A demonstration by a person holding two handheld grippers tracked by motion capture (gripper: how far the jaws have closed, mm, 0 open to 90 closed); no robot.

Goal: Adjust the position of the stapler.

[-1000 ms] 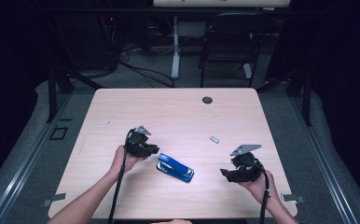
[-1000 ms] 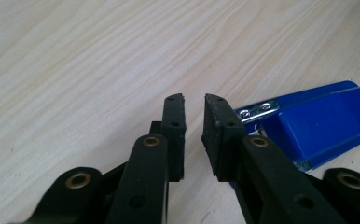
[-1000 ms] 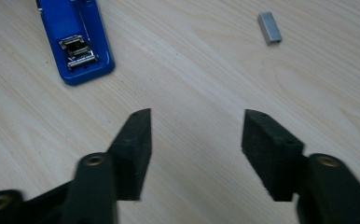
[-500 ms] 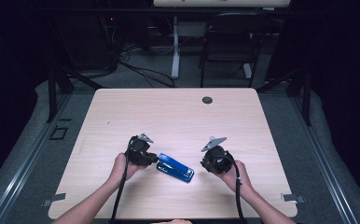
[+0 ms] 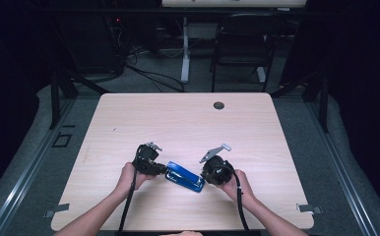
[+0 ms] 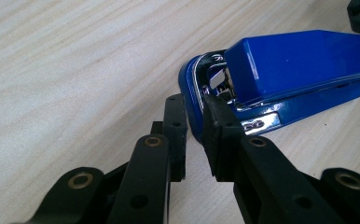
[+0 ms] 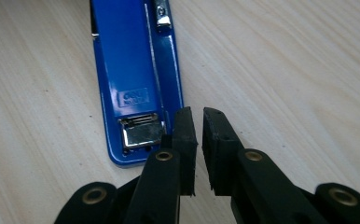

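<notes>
**Stapler lying between two hand-held grippers on the bench**

Stapler (image 5: 184,177), blue with chrome fittings, lies flat on the pale wooden bench (image 5: 188,123), toward the near edge and about midway across. In the high view its long axis runs diagonally, from upper left to lower right. The hinged rear end points at the left gripper (image 5: 153,164); the front end, with the small metal plate on the base, points at the right gripper (image 5: 208,172).

The left gripper (image 6: 194,121) comes in low from the stapler's left end. Its jaws are nearly closed, a narrow gap between them. One jaw tip lies against the rounded blue rear edge of the stapler (image 6: 285,70); the other stands on bare wood just beside it. Nothing is gripped.

The right gripper (image 7: 197,126) sits at the stapler's other end. Its jaws have just been closing and are now almost shut, with nothing between them. They hover just beside the stapler's (image 7: 131,79) front corner, next to the metal plate.

A hand holds each gripper, forearms entering from the near edge.
</notes>
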